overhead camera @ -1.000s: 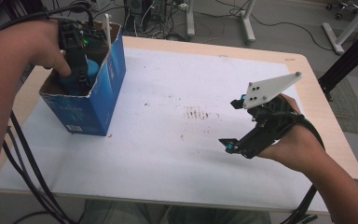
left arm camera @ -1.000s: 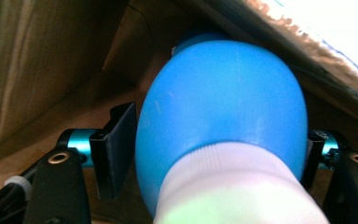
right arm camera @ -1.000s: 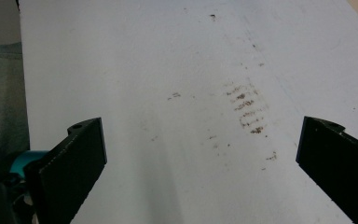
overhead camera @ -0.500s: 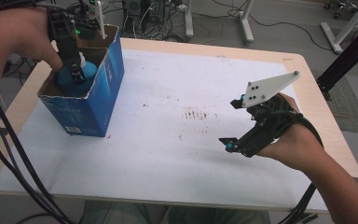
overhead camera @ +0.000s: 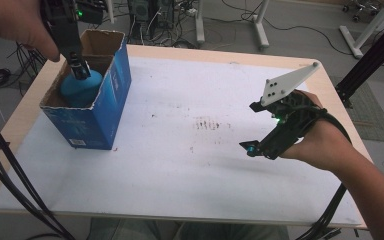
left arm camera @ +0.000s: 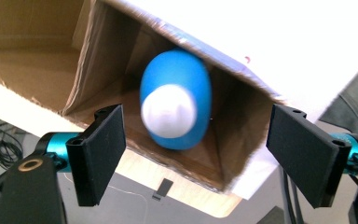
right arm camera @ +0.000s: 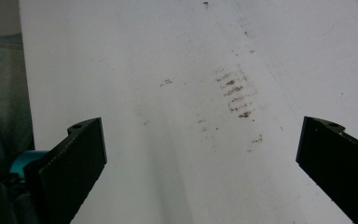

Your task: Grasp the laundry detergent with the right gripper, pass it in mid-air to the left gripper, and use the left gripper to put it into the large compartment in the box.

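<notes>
A blue cardboard box [overhead camera: 100,107] stands open-topped at the table's left. Inside it lies a blue bottle [overhead camera: 82,87] with a white cap. My left gripper [overhead camera: 80,70] hangs over the box mouth, pointing down at the bottle. In the left gripper view the bottle [left arm camera: 175,107] rests deep in the box [left arm camera: 98,60], below and apart from the left gripper [left arm camera: 196,116]. Its jaws have just been opening and nothing is between them. My right gripper [overhead camera: 252,127] hovers open over the white sheet at the right; the right gripper [right arm camera: 200,126] holds nothing.
A white sheet [overhead camera: 205,165] covers most of the wooden table, with a patch of brown stains [overhead camera: 210,123] near its middle. Cables hang past the left edge. Desk legs and wiring stand on the floor behind the table.
My left gripper has risen out of the box and its jaws have widened, leaving the blue bottle inside. The right hand has stayed where it was.
</notes>
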`<state>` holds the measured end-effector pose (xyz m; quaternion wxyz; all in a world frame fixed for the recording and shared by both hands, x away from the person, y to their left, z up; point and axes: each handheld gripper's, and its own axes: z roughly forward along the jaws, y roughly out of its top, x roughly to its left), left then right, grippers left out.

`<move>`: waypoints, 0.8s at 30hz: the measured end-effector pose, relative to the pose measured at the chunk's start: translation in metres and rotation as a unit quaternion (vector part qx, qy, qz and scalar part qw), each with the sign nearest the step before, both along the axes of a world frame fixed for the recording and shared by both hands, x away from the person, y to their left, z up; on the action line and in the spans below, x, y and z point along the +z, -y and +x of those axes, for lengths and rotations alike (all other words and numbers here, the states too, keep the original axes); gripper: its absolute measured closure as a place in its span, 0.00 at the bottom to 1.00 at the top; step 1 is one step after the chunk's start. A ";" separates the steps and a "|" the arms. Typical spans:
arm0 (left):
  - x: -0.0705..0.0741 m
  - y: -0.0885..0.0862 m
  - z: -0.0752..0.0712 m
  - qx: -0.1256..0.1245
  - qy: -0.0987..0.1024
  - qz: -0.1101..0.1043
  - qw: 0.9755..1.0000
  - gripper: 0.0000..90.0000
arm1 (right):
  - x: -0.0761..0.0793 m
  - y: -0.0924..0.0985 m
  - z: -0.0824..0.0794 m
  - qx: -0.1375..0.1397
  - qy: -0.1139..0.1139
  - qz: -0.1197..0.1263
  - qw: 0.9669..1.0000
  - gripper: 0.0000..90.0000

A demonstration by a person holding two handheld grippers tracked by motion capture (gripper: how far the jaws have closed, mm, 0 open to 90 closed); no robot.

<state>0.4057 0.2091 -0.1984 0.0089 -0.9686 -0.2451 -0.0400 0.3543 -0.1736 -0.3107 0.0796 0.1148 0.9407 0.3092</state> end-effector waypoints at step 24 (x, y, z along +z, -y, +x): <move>-0.030 0.071 0.005 -0.117 -0.008 -0.009 0.993 0.04 | 0.026 0.025 0.034 0.053 -0.039 -0.209 0.976 0.01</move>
